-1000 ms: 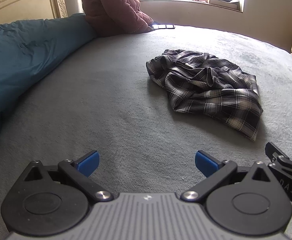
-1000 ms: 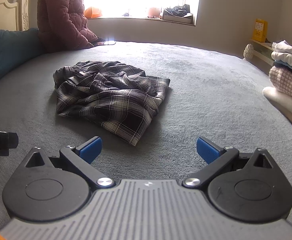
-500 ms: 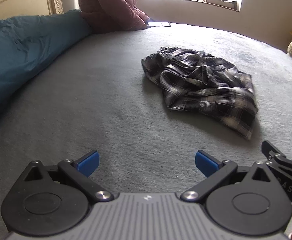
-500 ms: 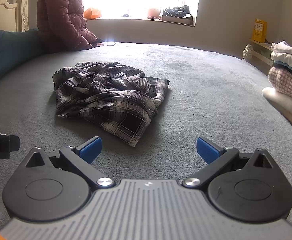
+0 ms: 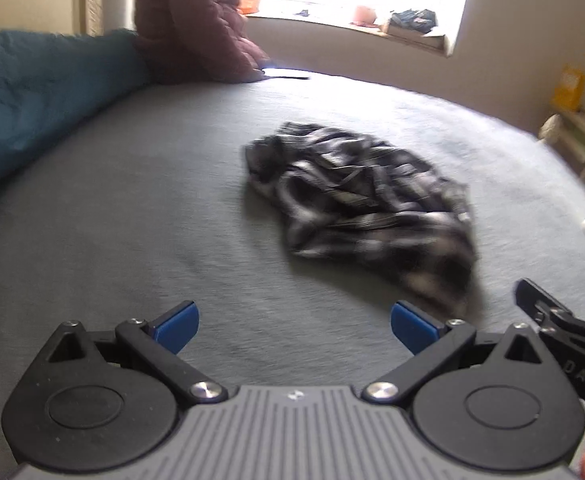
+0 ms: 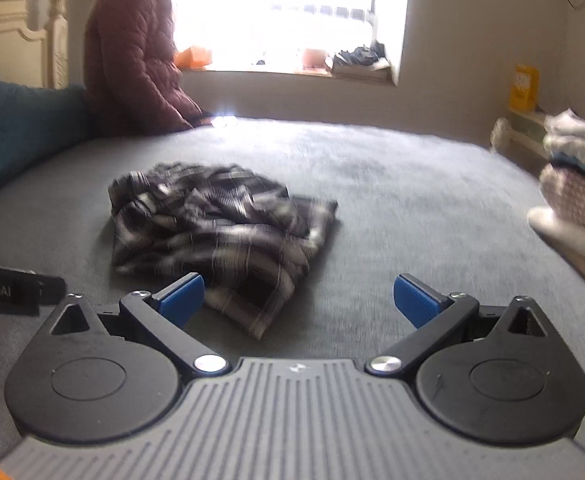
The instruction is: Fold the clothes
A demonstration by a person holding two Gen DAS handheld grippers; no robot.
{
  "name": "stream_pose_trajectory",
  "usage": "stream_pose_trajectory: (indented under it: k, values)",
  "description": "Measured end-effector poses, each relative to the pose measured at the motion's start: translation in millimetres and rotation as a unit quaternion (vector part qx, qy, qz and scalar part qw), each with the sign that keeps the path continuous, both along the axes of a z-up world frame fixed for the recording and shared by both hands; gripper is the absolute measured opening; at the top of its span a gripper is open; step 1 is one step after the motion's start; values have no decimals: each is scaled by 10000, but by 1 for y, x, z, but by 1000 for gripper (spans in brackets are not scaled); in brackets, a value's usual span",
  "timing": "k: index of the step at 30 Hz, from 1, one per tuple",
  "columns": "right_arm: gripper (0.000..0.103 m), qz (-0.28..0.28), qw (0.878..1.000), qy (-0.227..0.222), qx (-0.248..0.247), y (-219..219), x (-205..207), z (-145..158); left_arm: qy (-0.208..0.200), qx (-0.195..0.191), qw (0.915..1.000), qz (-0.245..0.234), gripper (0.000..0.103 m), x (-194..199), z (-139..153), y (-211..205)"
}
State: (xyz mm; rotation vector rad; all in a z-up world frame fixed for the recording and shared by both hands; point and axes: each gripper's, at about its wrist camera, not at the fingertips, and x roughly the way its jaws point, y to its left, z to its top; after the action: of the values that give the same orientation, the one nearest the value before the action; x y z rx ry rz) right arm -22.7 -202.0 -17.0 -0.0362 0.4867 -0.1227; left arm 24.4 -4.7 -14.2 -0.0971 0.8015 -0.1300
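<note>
Left gripper (image 5: 294, 322) spread wide, blue pads (image 5: 176, 326) apart, nothing between them, hovering over the grey fleece bed cover (image 5: 132, 216). Right gripper (image 6: 298, 298) likewise released, holding nothing; its left blue pad (image 6: 182, 296) sits in front of the near edge of the crumpled black-and-white plaid shirt (image 6: 216, 236), contact can't be confirmed

Plaid shirt lies in a loose heap mid-bed, unfolded. In left wrist view it is ahead and right of centre (image 5: 368, 216), near corner just beyond the right pad. Both views motion-blurred, so fabric detail is soft

Right gripper's black linkage also shows at the right edge of left wrist view (image 5: 564, 328); left gripper's black body at the left edge of right wrist view (image 6: 12, 288)

Surroundings: teal quilt (image 5: 40, 96) bunched along the left side, person in maroon quilted jacket (image 6: 132, 60) at the far edge by the bright window (image 6: 292, 12), stack of folded pale clothes (image 6: 576, 184) at the bed's right side, yellow box (image 6: 524, 86) on a low shelf
</note>
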Motion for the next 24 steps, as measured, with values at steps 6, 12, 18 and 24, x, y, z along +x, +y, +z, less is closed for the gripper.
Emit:
stream_pose_trajectory:
  k: [6,12,18,24]
  values:
    - [102,410,9978,-494,-149,-16,28,8,-352,-83,9993,48,103,28,-8,5]
    - [102,1457,9859,-661,-496,1,90,12,-560,333,9962,571,103,70,-22,25]
    - [102,2385,9707,-21,-303,50,163,-6,-571,117,9933,1001,95,99,-39,49]
    - [101,2344,9707,514,-157,67,207,-41,-390,-157,9945,957,78,120,-57,57]
